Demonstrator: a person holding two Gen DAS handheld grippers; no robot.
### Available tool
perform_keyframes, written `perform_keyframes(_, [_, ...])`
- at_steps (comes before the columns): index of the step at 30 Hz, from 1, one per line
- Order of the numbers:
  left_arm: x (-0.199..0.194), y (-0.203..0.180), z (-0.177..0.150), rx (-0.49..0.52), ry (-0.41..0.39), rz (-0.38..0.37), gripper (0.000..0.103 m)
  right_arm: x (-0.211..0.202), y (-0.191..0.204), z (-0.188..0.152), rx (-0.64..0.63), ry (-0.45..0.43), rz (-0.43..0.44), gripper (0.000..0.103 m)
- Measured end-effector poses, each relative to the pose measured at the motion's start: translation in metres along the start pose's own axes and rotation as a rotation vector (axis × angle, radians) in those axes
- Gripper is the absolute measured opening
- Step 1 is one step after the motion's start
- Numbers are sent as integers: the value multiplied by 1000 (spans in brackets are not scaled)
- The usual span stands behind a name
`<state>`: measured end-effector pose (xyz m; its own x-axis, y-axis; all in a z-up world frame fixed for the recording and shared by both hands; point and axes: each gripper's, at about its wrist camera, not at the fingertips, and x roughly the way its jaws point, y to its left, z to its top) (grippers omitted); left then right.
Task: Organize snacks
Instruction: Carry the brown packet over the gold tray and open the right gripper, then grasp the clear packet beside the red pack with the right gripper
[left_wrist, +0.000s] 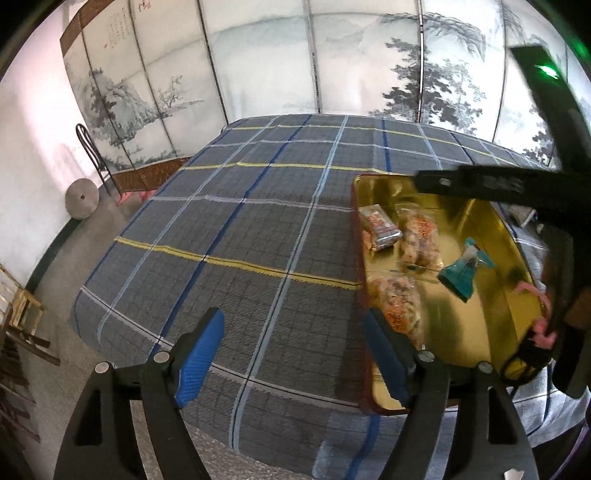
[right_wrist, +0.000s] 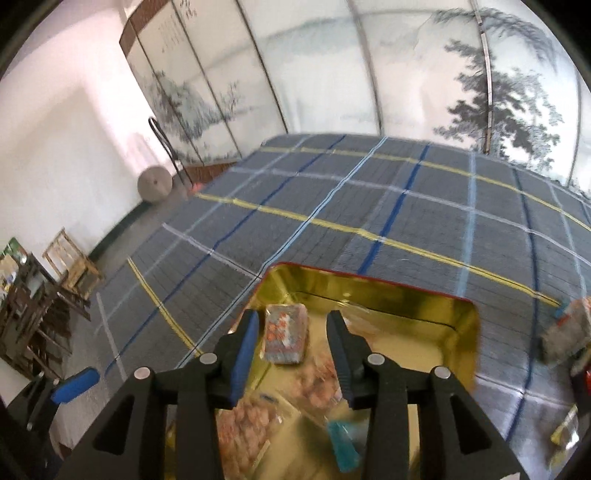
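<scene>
A gold-lined tin (left_wrist: 476, 236) with a red rim sits on the plaid-covered table (left_wrist: 236, 236), and several snacks already lie inside it. In the left wrist view these are a small wrapped packet (left_wrist: 380, 228) at the far-left corner, two clear bags of orange-pink snacks (left_wrist: 419, 236) beside and in front of it, and a teal packet (left_wrist: 461, 271) lying toward the middle of the floor.

The right gripper (right_wrist: 291, 354) hovers over the tin with its jaws apart and nothing between them; its blue pads frame the wrapped packet below without touching it. The left gripper (left_wrist: 295, 354) waits at the tin's near-left edge, also spread wide and holding nothing, one finger over the cloth and the other above the rim.

The step in hand looks like the gap between placements: the teal packet rests free in the tin while the right fingers stand empty above. More snacks wait outside on the cloth at the right edge of the right wrist view, a blurred packet (right_wrist: 565, 332) (too smeared to identify) among them.

The next move probably calls for the right gripper to swing out past the rim toward those loose items, come down with fingers astride one, and close gently, since the crinkly wrappers could slip or crush. The left gripper could steady the tin if it shifts.
</scene>
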<state>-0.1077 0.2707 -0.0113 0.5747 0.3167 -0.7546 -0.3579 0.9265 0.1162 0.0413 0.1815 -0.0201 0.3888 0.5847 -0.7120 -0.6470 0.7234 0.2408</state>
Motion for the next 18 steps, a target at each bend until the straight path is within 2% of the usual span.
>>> perform_keyframes(3, [-7, -9, 3, 20, -18, -7, 77, -28, -19, -17, 6, -43, -36, 40])
perform_keyframes(6, [-14, -22, 6, 49, -35, -13, 78, -52, -49, -31, 2, -64, -124, 43])
perform_keyframes(7, [-16, -25, 7, 56, -40, -16, 79, -60, -63, -35, 17, -71, -149, 47])
perform_keyframes(8, [-17, -29, 8, 64, -44, -19, 79, -70, -83, -39, 53, -80, -177, 51])
perform_keyframes(11, [-18, -39, 9, 79, -43, -32, 80, -89, -140, -44, 183, -102, -214, 51])
perform_keyframes(14, [-18, -49, 9, 104, -37, -37, 80, -90, -178, -44, 251, -95, -230, 51])
perform_keyframes(18, [-17, -57, 10, 131, -39, -28, 81, -74, -201, -40, 253, -69, -258, 51])
